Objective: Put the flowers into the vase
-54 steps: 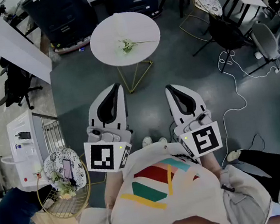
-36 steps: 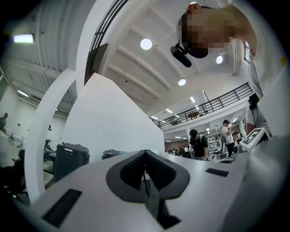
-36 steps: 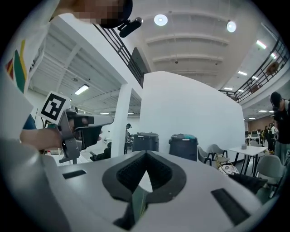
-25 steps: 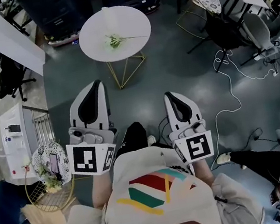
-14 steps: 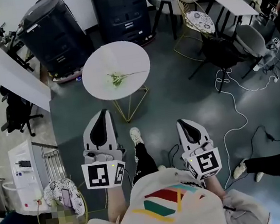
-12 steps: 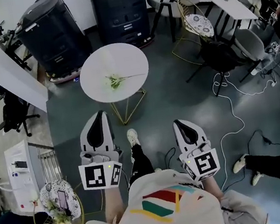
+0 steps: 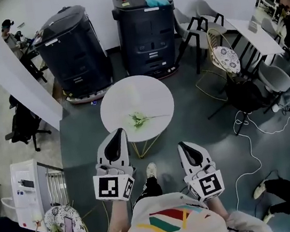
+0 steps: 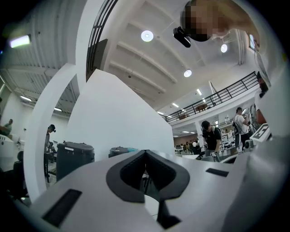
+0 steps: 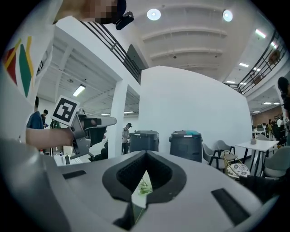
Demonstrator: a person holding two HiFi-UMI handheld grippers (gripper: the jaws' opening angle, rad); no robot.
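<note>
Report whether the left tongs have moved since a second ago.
Yes: the left tongs moved toward the round table, now overlapping its near edge; floor separated them before.

Open floor leads to the tabletop, free all round the flowers. Two bins stand just behind it; chairs stand to its right.

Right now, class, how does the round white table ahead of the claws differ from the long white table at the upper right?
The round table has a circular top; the long table is rectangular. The round table stands on thin gold legs; the long table's look dark. The round table bears a flower sprig; the long table shows none. Both tops are white.
</note>
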